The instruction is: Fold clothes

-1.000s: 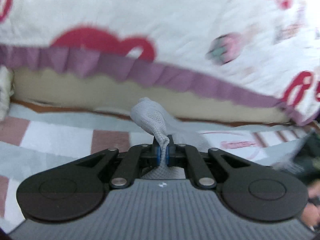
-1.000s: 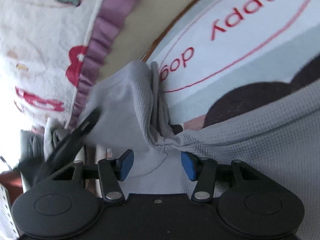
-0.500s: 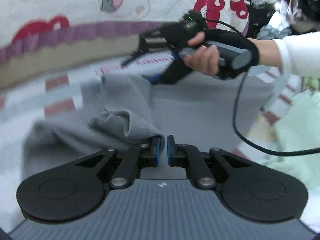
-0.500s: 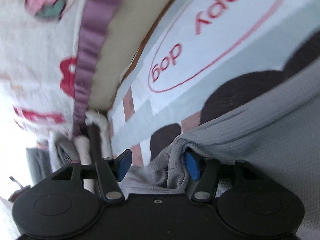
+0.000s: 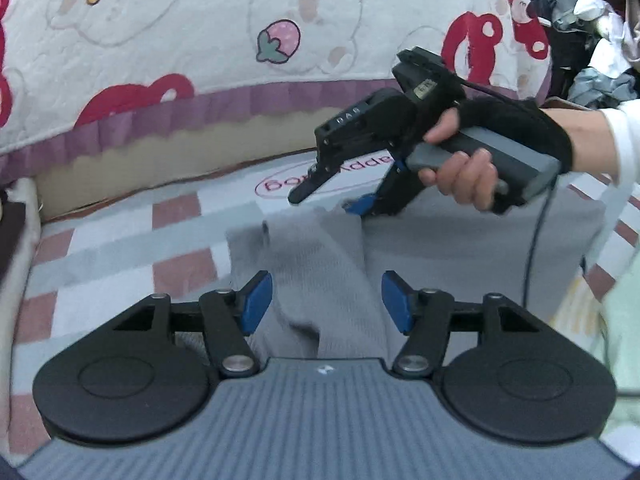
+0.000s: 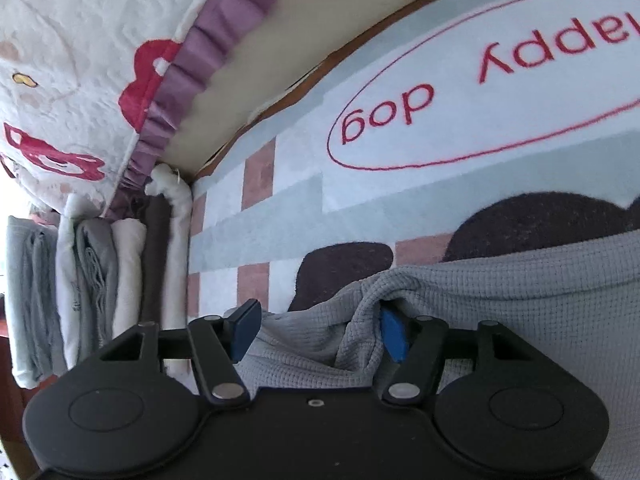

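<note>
Left wrist view, left claw (image 5: 326, 300) spread wide over grey waffle-knit garment (image 5: 320, 280), right claw (image 5: 332, 200) also wide, garment on checked "happy dog" rug (image 6: 280, 208), folded clothes stack (image 6: 100, 280) beside.

Grey waffle-knit garment (image 5: 320, 280) lies rumpled, partly folded.

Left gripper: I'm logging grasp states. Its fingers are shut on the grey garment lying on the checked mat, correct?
Not quite. The left gripper is open: the left wrist view shows its blue fingers spread apart, with the grey garment lying loose between them on the checked mat.
</note>
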Demonstrator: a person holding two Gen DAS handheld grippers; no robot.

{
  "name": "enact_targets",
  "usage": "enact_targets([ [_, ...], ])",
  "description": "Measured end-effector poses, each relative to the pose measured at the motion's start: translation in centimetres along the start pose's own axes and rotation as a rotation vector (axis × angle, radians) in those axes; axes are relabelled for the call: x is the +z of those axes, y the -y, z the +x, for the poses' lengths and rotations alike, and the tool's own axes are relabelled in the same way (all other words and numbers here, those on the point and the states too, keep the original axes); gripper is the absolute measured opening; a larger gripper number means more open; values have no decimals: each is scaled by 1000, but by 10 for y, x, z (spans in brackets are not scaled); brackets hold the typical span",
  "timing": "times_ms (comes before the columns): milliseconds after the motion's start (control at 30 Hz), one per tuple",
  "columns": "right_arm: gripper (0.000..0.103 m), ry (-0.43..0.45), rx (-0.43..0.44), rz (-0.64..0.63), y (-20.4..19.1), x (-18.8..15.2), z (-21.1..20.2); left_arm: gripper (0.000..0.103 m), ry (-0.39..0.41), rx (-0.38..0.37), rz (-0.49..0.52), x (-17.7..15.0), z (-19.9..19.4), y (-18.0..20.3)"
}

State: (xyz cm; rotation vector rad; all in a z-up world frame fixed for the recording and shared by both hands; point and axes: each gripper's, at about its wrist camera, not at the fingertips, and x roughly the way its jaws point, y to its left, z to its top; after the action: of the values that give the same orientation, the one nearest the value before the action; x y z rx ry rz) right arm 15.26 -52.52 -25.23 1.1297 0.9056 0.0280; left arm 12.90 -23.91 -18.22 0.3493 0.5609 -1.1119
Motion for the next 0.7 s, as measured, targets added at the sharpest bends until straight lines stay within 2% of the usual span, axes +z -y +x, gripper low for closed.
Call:
enact_targets([
  [67, 67, 2, 11, 5, 5, 0, -4, 63, -12, 32, -18, 8, 17, 0],
  [200, 65, 24, 27, 21, 12, 3, -9, 64, -102, 141, -117, 23, 54, -19],
  [233, 63, 32, 16, 6, 11, 4, -10, 64, -119, 140, -105, 25, 62, -22],
  [300, 63, 47, -5, -26, 7, 5, -12, 64, -165, 127, 8, 26, 77, -23],
  [367, 63, 44, -16, -48, 5, 6, -12, 65, -169, 154, 61, 27, 88, -27],
  [400, 64, 37, -16, -56, 5, 7, -12, 70, -184, 148, 68, 28, 94, -30],
  [533, 65, 5, 23, -16, 13, 13, -13, 70, -286, 92, -11, 28, 115, -42],
  [567, 65, 1, 37, 9, 16, 14, -14, 66, -290, 69, -13, 28, 116, -41],
  [633, 65, -8, 51, 52, 21, 14, -16, 30, -259, 23, 32, 26, 112, -34],
  [667, 65, -15, 55, 68, 23, 15, -16, 15, -230, 3, 45, 26, 106, -29],
  [700, 65, -23, 56, 73, 24, 16, -16, 12, -199, -21, 38, 27, 98, -25],
])
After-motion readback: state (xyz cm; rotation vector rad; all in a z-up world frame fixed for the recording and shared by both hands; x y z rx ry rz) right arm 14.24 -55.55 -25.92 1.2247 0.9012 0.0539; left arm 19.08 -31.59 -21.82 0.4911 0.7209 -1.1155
